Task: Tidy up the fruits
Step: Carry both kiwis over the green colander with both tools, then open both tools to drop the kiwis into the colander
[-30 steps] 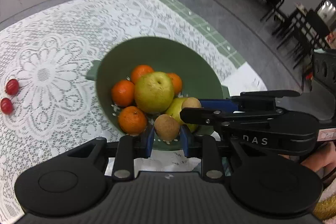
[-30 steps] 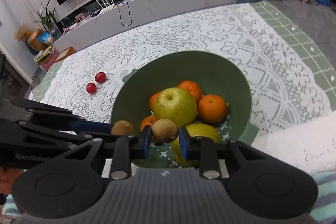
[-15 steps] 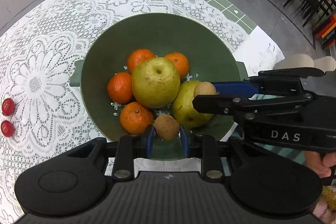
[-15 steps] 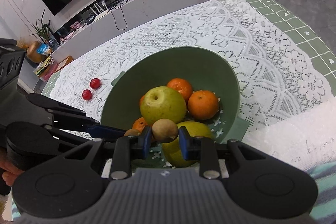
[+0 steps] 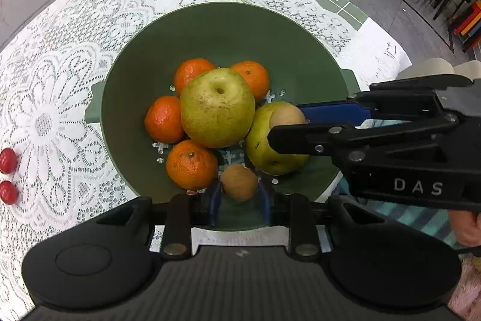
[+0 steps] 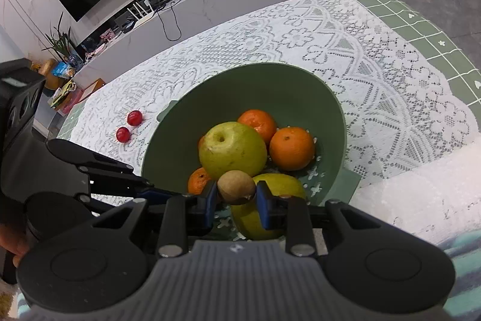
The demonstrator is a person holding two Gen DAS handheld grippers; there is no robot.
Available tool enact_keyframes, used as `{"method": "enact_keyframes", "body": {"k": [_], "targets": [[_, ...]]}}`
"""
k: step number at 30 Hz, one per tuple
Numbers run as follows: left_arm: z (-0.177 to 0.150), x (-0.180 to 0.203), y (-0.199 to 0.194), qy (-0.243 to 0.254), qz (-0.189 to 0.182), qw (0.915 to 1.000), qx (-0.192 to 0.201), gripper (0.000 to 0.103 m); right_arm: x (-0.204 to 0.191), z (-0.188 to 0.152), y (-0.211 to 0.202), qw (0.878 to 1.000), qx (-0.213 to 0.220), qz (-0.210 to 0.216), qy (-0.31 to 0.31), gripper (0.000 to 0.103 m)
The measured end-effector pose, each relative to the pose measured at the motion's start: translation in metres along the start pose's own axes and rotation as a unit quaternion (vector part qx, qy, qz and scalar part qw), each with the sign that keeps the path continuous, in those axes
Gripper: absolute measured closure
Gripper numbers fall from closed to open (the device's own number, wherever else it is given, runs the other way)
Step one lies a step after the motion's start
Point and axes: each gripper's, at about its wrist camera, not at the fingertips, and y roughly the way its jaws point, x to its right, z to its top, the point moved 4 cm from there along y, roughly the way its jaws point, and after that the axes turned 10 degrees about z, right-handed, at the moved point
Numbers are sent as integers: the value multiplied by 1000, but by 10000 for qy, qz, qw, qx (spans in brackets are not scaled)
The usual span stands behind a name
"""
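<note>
A green bowl [image 5: 210,29] holds two yellow-green pears [image 5: 218,107] and several oranges [image 5: 191,164]. My left gripper [image 5: 239,197] has its jaws slightly apart around a brown kiwi [image 5: 239,182] that sits low at the bowl's near side; contact is unclear. My right gripper [image 6: 236,200] is shut on a second brown kiwi [image 6: 236,187] and holds it above the bowl [image 6: 270,86], over the nearer pear [image 6: 276,185]. The right gripper also shows in the left wrist view [image 5: 288,125], reaching in from the right.
Two small red fruits [image 5: 7,175] lie on the white lace tablecloth [image 5: 60,50] left of the bowl; they also show in the right wrist view [image 6: 129,125]. A white paper [image 5: 381,56] lies at the table's right edge. Chairs and floor lie beyond.
Both grippers have moved in over the bowl and lower. The left gripper's jaws have loosened around its kiwi, which now sits down in the bowl. The right gripper still holds its kiwi.
</note>
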Motion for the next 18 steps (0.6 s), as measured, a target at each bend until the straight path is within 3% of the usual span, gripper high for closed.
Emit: {"method": "enact_keyframes", "body": {"k": [10,18], "targets": [[-18,-20,-35,-430,-266,9972,550,61,-6,1,3,9997,-52,197,148,78],[-31,-59,-68,-1012,156,9891,1062,61,-15,-2,15,9992,-298,203,144,78]]}}
